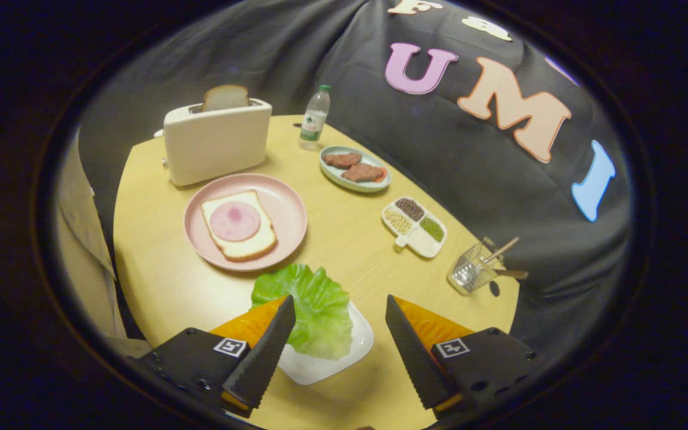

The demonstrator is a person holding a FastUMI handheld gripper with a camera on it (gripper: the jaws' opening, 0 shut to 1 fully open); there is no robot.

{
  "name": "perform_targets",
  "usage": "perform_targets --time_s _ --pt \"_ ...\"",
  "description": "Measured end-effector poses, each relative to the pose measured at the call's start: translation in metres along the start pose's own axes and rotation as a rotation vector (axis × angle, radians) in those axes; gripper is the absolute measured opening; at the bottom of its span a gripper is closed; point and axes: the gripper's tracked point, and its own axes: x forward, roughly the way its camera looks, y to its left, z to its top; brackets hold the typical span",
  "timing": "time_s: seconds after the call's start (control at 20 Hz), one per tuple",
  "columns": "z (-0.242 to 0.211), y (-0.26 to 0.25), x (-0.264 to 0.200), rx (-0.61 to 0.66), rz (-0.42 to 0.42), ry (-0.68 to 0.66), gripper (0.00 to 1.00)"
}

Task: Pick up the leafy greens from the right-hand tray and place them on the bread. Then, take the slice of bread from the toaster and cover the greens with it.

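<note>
While hovering with the gripper (340,304) wide open and holding nothing over the greens (311,310) lying on the tray (326,364), risking pinching only the floppy edge and dropping them short of the bread (239,226).

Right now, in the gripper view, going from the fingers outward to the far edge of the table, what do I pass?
Open hand-held gripper → lettuce leaf on its white tray → ham-topped bread on the pink plate → toaster holding a bread slice.

Staged recording booth: black cloth wall (296,65) encloses a round bench (356,239) laid with toaster (215,143) and food dishes.
</note>
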Motion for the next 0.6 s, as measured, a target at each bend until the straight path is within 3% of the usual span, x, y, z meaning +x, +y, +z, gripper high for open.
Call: perform_targets --time_s 0.6 --pt "-0.072 0.019 0.048 -0.001 0.193 0.231 0.99"
